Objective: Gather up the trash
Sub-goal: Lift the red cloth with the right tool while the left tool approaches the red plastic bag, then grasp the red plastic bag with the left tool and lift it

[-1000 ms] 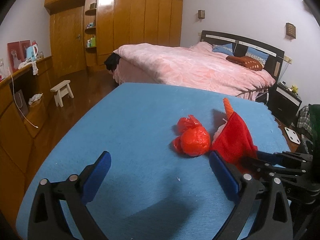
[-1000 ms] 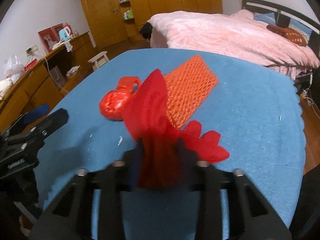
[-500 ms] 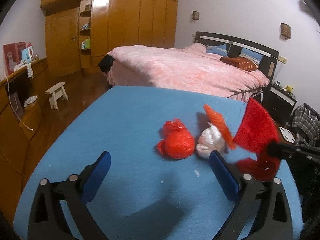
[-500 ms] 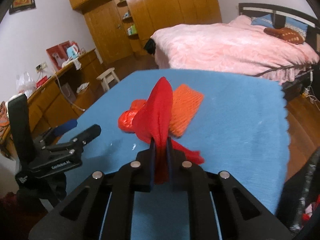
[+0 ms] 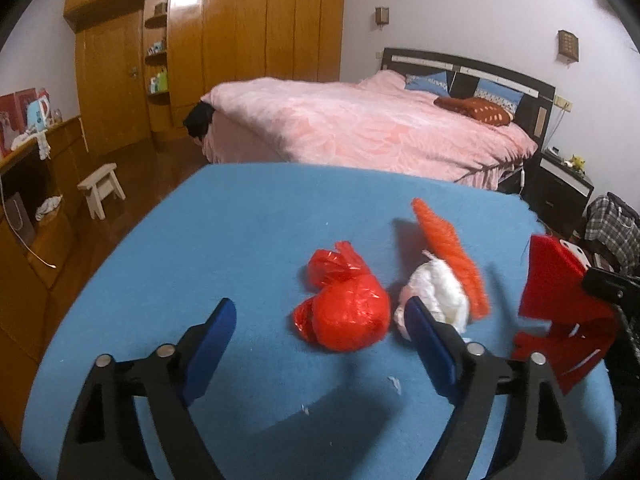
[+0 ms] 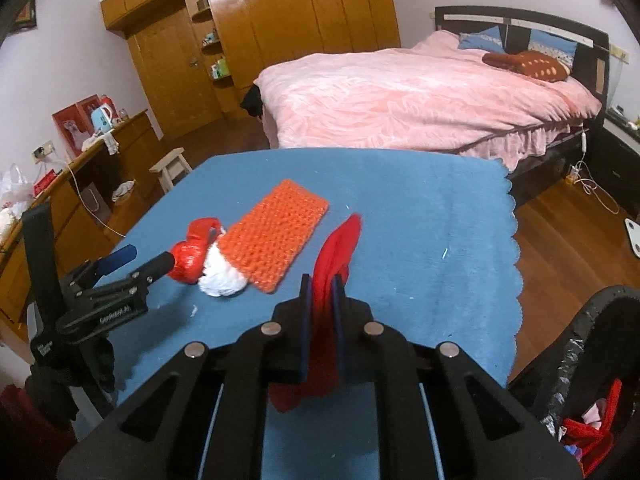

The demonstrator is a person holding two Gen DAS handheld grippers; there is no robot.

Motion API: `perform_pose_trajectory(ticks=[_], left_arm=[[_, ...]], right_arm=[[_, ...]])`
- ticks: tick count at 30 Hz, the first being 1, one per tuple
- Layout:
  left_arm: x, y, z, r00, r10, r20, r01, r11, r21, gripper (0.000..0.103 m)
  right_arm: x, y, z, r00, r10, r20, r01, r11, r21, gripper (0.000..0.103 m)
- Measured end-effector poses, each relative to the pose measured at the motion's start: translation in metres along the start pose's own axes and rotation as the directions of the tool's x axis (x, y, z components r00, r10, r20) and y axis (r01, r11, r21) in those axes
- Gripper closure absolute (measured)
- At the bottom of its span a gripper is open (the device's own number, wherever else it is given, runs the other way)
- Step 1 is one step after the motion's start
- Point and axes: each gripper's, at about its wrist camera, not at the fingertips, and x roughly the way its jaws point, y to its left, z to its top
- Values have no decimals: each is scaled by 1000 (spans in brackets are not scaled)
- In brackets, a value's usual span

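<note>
Right tongs (image 6: 320, 300) pinch a red scrap (image 6: 334, 256), held up off the blue desk (image 6: 420, 240), w/ a black bin (image 6: 592, 360) just to their right. Left tongs (image 5: 320, 336) are spread but closing, nothing gripped; red bag (image 5: 344, 316) lies ahead btw the pads. White wad (image 5: 436, 292) touches it, prob. under the orange net (image 5: 452, 260).

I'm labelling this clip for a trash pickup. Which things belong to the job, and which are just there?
Job:
- red paper scrap, clamped in right gripper
- red plastic bag, between the closing left gripper jaws, untouched
- white wad
- orange mesh sleeve
- lined bin

Just there:
- bed
- stool
- wardrobe
</note>
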Motion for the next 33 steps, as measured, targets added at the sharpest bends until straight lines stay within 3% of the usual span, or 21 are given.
perform_pose_trajectory(ticks=[9,12,13,14,16,27,33], left_arm=[[37,-1,5,988,-85,-127,84,996,-15,37],[45,-6,3,978,-126,-167,128,992,-3,58],[46,-7,3,976,-135,-171,137,991,-3,67],[46,-8,2,976,-138,-171,139,990,-3,68],[43,-7,2,977,-141,-160,141,990,-8,70],[7,0,-2,992,-99,-72,97,995,-26,72],[-20,-8,-7,991,-117,-58,115,993,-41,72]], right_arm=[[18,2,-6,999,4,-33,-4,1000,2,93],[17,1,-8,999,-12,-41,11,1000,-5,90],[19,0,-10,998,-14,-54,14,1000,-5,78],[20,-1,-11,998,-17,-63,17,1000,-2,60],[21,-4,-15,997,-29,-74,30,1000,10,46],[40,-8,-31,986,-44,-164,49,998,25,43],[38,-5,-33,984,-22,-177,27,999,24,68]])
